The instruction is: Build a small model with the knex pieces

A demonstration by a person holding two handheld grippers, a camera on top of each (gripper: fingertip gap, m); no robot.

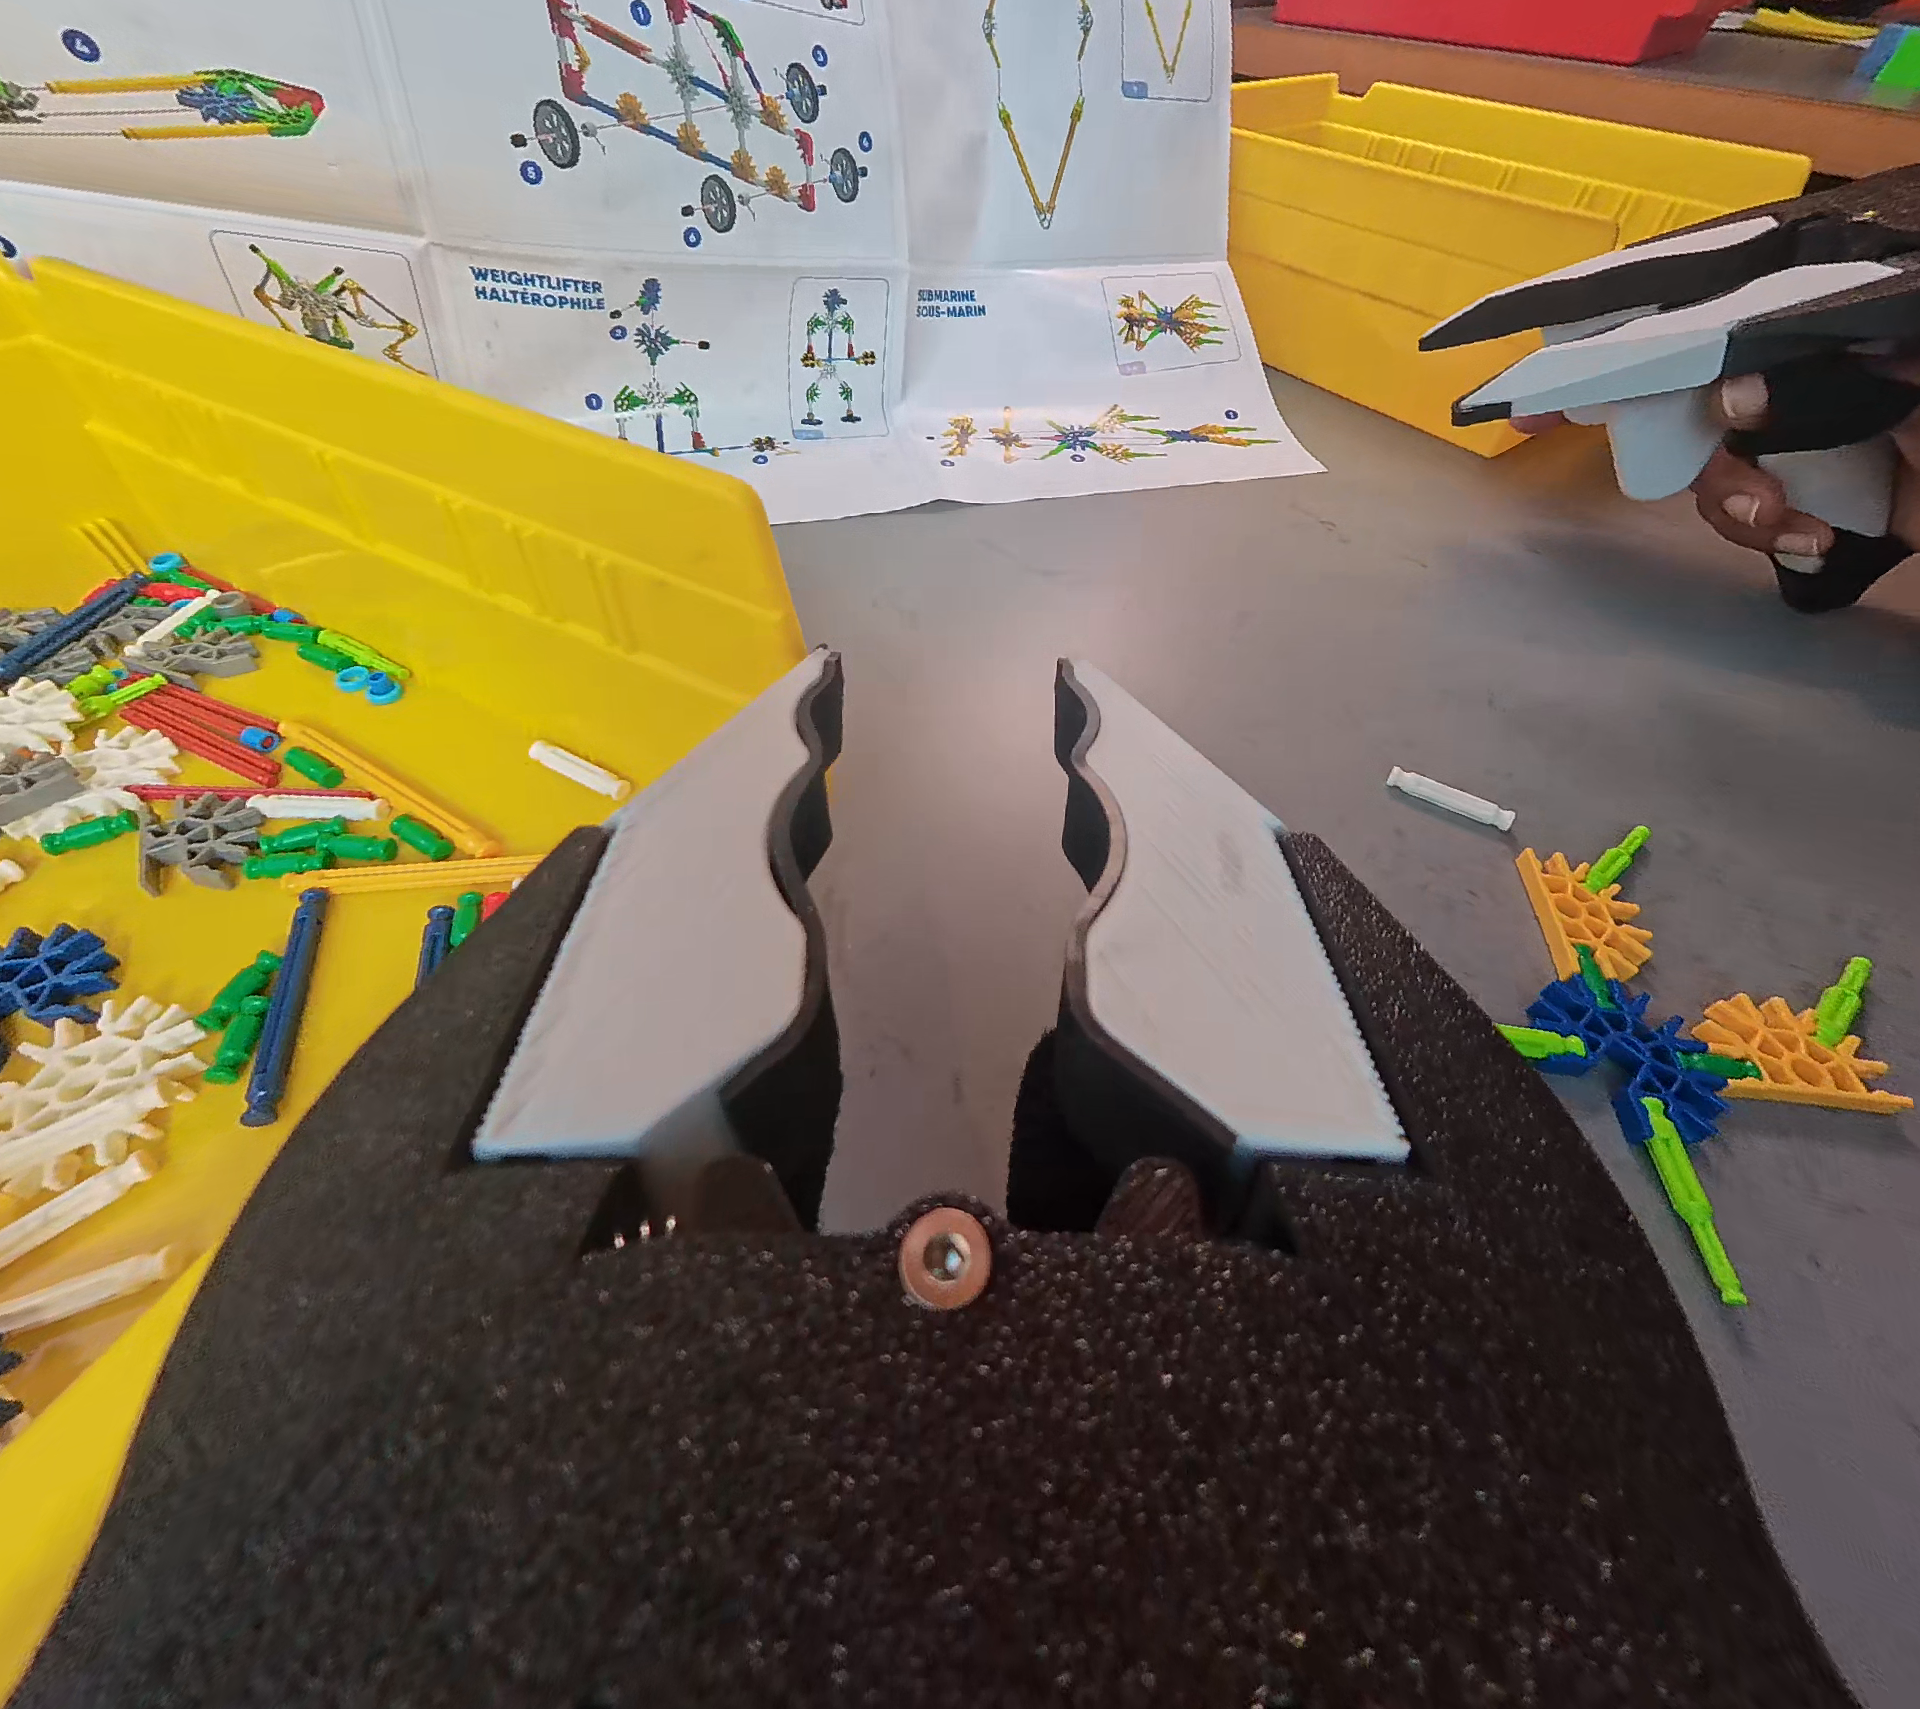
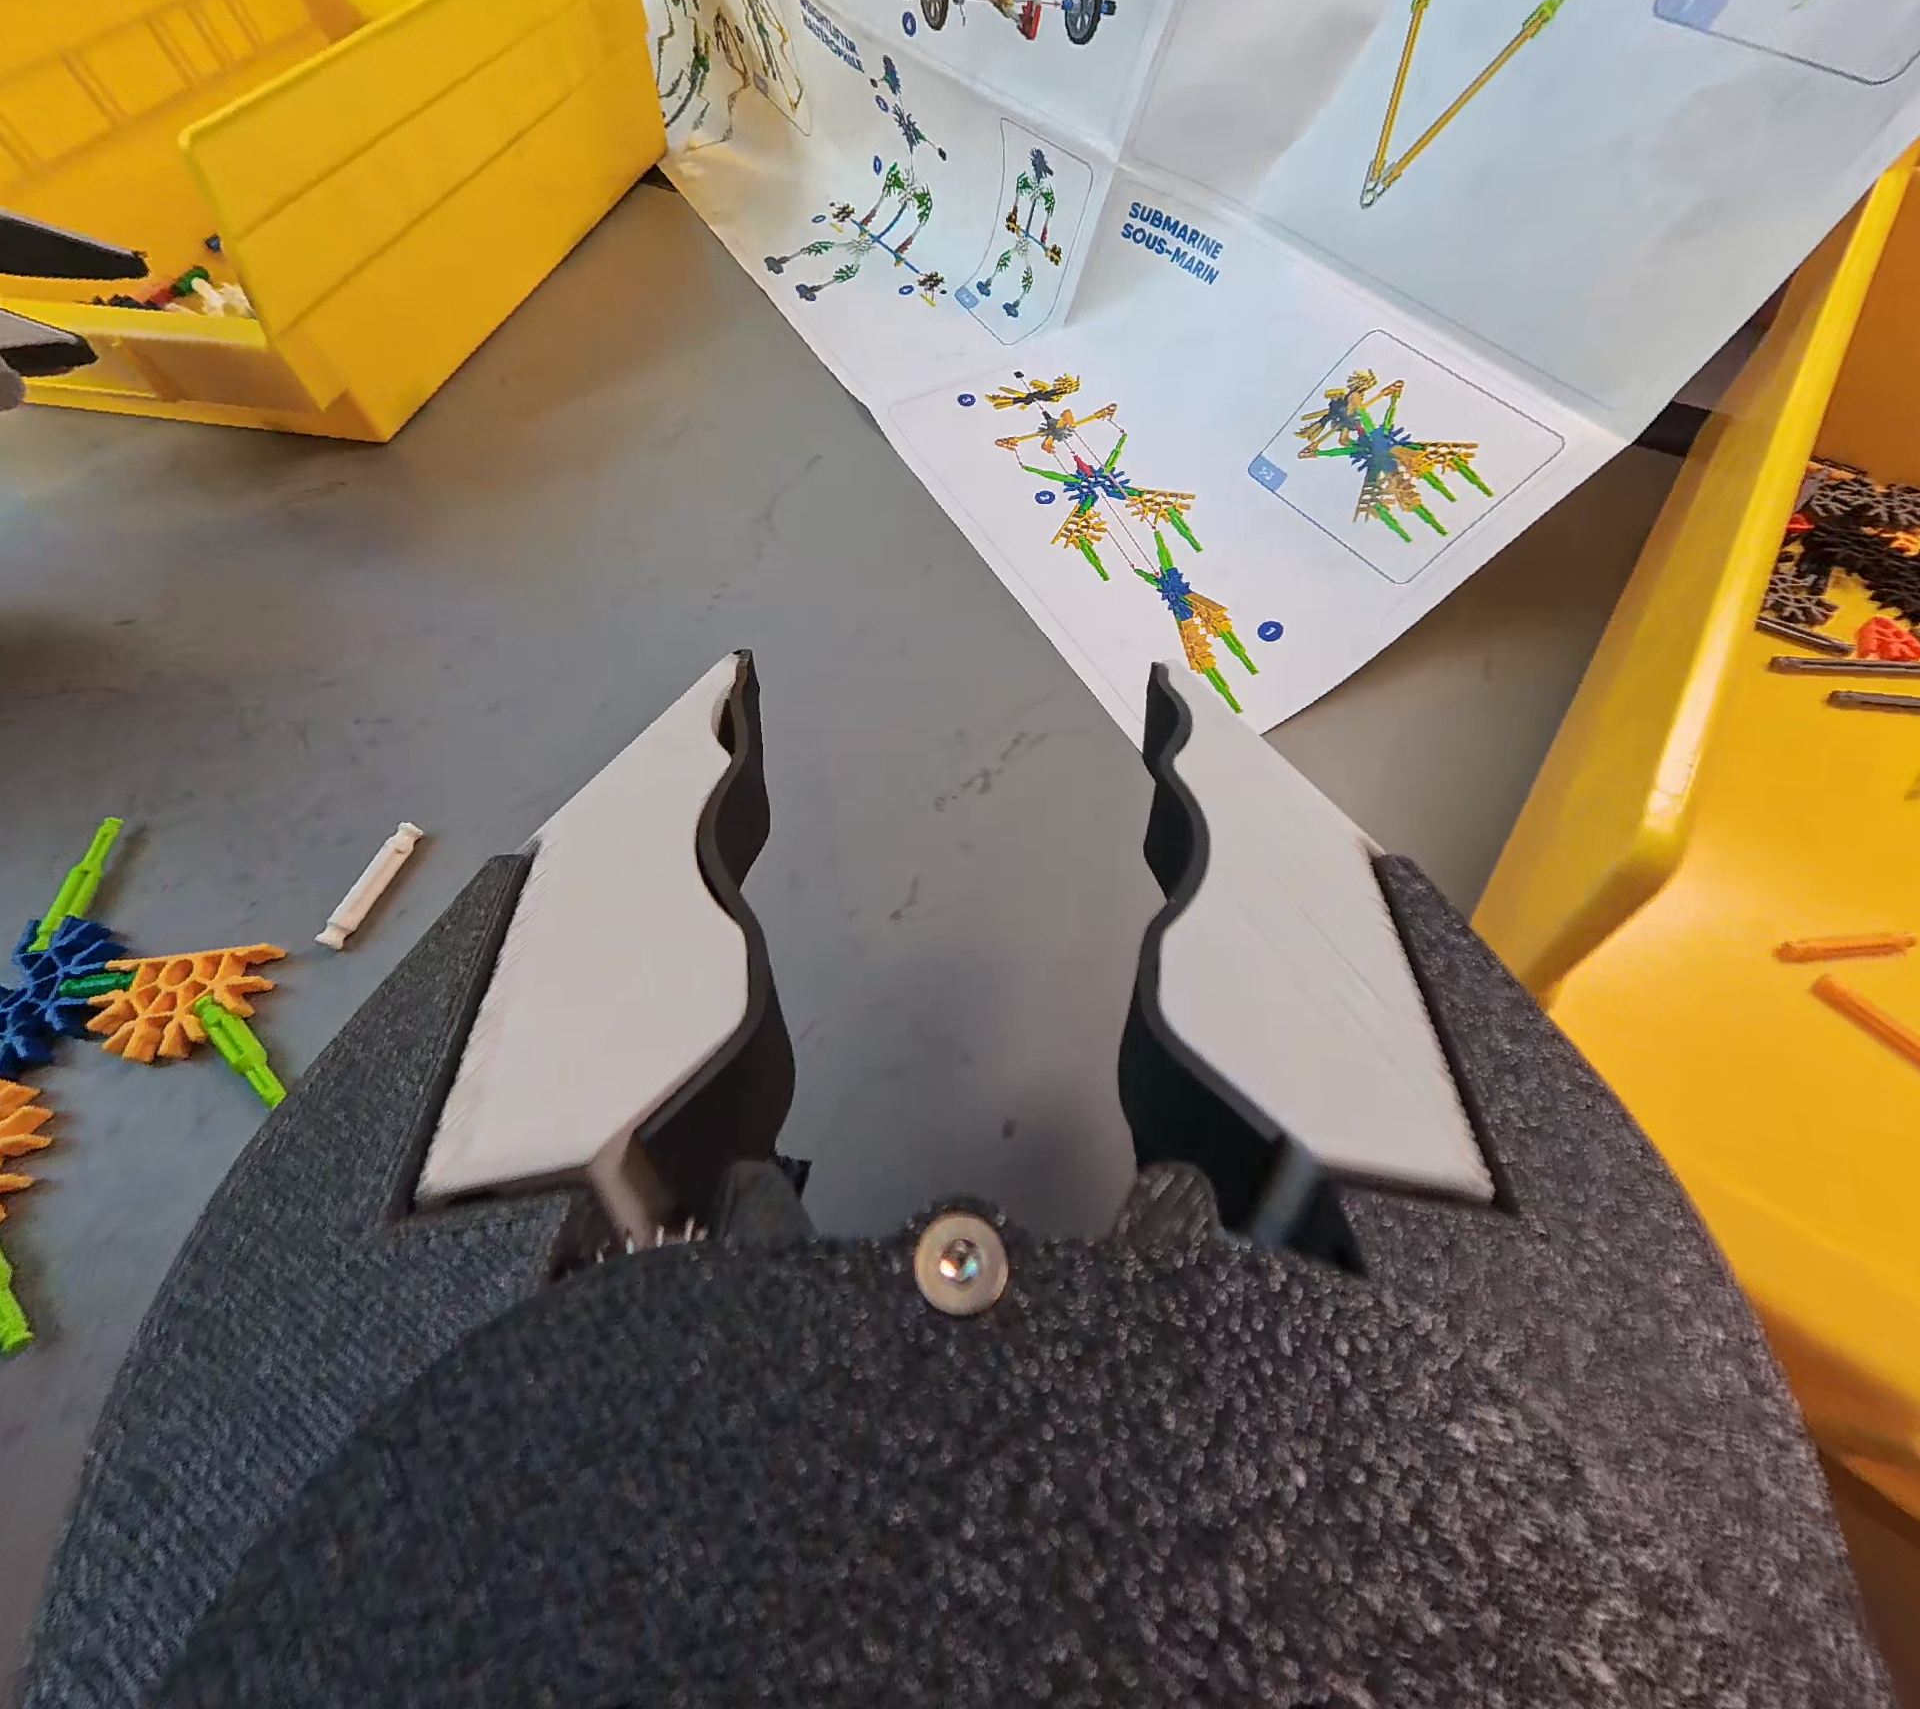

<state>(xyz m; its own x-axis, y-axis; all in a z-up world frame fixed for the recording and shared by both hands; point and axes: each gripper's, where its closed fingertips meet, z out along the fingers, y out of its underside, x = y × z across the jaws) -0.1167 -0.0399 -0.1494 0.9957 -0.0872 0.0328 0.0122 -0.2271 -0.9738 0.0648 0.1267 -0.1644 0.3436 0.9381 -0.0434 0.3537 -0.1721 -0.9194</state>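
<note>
Both grippers hover empty over the grey counter — left gripper fingers parted beside the yellow bin (full of rods); right gripper likewise spread, near the white rod.

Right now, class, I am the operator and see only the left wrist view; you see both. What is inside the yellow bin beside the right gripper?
Observer: The yellow bin holds a heap of black connectors.
Operator: Anything else in it?
Observer: Orange rods lie apart from that heap.
Operator: Is the right gripper holding something?
Observer: No; the right gripper is open, bare table between its fingers.
</note>
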